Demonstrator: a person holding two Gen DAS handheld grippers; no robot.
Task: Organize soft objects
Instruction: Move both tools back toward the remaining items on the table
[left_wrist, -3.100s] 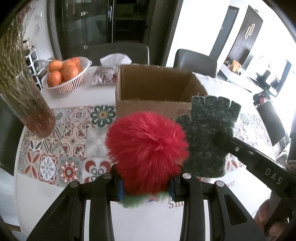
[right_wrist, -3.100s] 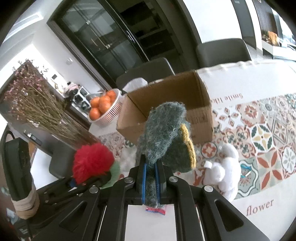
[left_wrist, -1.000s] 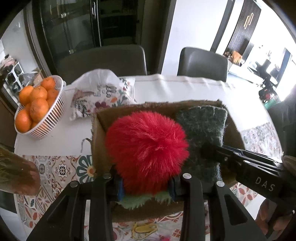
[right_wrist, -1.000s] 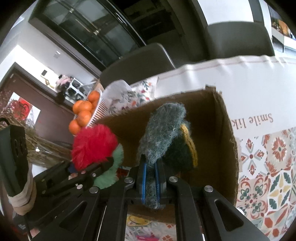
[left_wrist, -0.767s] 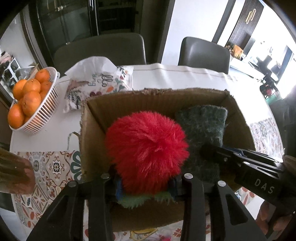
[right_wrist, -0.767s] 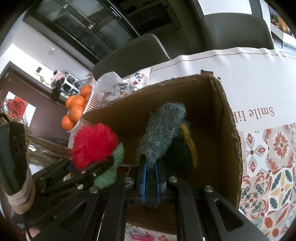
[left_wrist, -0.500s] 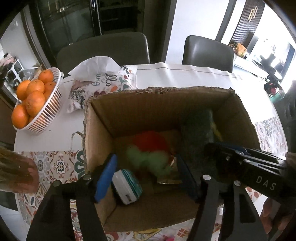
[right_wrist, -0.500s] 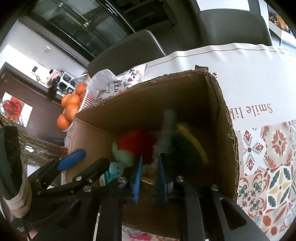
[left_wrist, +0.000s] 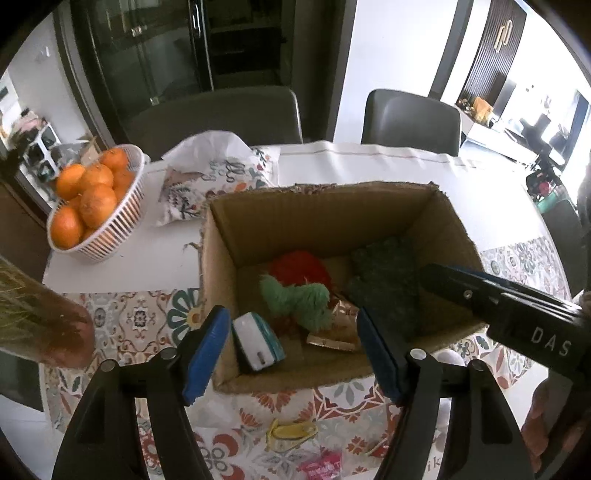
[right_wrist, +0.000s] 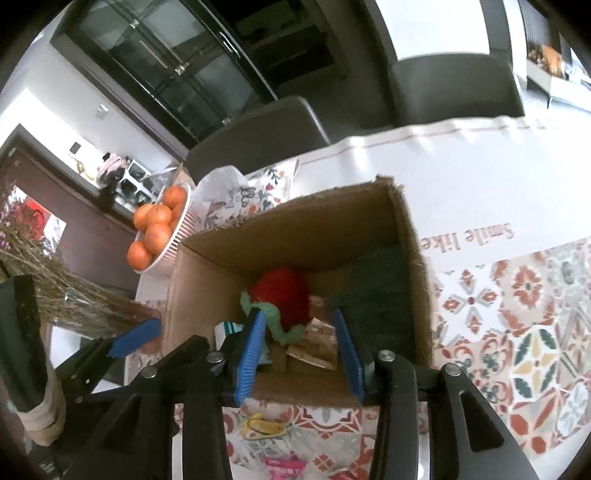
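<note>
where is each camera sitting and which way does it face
Left wrist: sits on the left gripper, above the near edge of the cardboard box, looking down into it; its open blue-padded fingers and the right gripper's black body show.
Right wrist: sits on the right gripper, looking down into the same box from its right side; its own open fingers and the left gripper's blue tip show.
Shared: the box, red and green plush, dark green glove, basket of oranges.

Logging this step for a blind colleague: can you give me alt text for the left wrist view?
The open left gripper hangs over a cardboard box holding a red and green plush toy and a dark green glove. The right gripper reaches in from the right; a basket of oranges sits behind.
</note>
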